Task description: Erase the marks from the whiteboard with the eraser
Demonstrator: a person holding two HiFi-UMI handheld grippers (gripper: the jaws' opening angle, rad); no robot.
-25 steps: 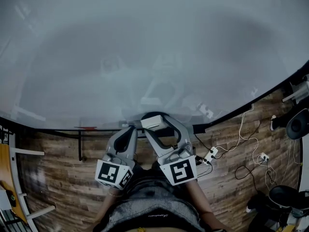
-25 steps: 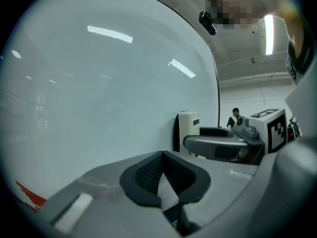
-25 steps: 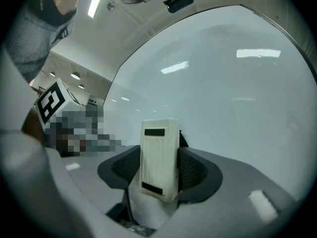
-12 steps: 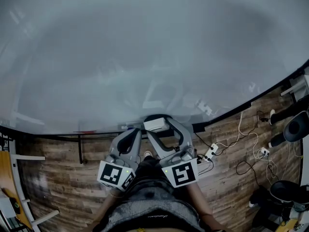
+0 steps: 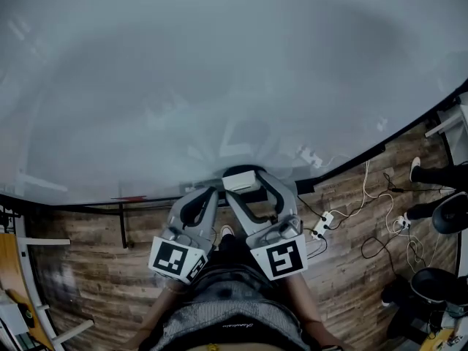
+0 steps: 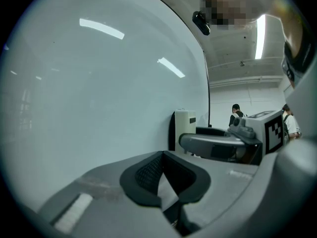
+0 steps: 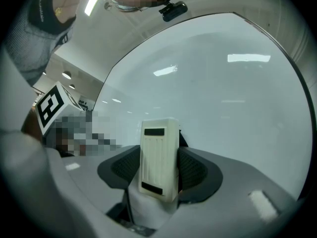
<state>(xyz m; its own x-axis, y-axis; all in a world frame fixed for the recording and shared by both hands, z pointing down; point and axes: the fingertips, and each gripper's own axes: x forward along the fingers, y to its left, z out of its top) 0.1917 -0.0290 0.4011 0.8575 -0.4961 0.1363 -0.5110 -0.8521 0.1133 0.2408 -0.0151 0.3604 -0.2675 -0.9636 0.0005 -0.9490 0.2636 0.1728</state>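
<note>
White plastic is what I see between the jaws of the right claw [image 7: 159, 171]: it is the eraser [image 7: 159, 157], standing upright, and the two dark pads press on its sides, so the claw is closed on it firmly. I judge it is held so, by the narrow sides, to leave the wiping face free toward the whiteboard [image 5: 219, 64].

In the head view the eraser [image 5: 240, 182] is at the lower edge of the board, touching it or just beside it; I cannot tell which. The board fills almost the whole picture, pale and glossy, with reflections of lamps. I cannot find clear marks on it, so how much work is left I cannot judge.

The left claw [image 6: 163, 177] has its jaws together and nothing between them. It hangs just beside the right one, near the board; I believe it only waits there and keeps out of the wiping path.
</note>
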